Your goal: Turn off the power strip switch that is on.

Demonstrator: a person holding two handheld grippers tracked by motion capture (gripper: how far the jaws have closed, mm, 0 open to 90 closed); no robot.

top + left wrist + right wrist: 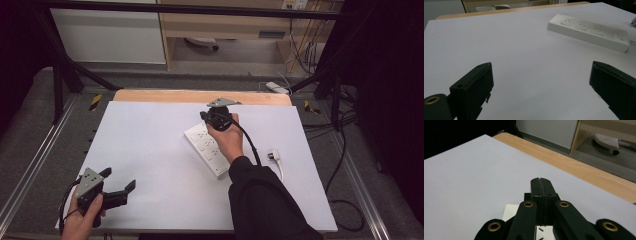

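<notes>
A white power strip (204, 147) lies on the white table sheet (150, 150), right of the middle. Its sockets (582, 25) face up. My right gripper (205, 116) hovers over the strip's far end, and its jaws are pressed together with nothing between them. In the right gripper view the shut gripper (540, 181) points toward the table's far edge, with a corner of the strip (510, 213) below. My left gripper (120, 178) is held near the front left corner, well away from the strip. The left gripper (541, 65) is open wide over bare sheet.
A white plug (273, 155) and its cord lie right of the strip. A wooden table edge (200, 96) runs along the back. Black frame bars (60, 75) and cables (345, 165) flank the table. A chair base (606, 141) stands on the floor beyond.
</notes>
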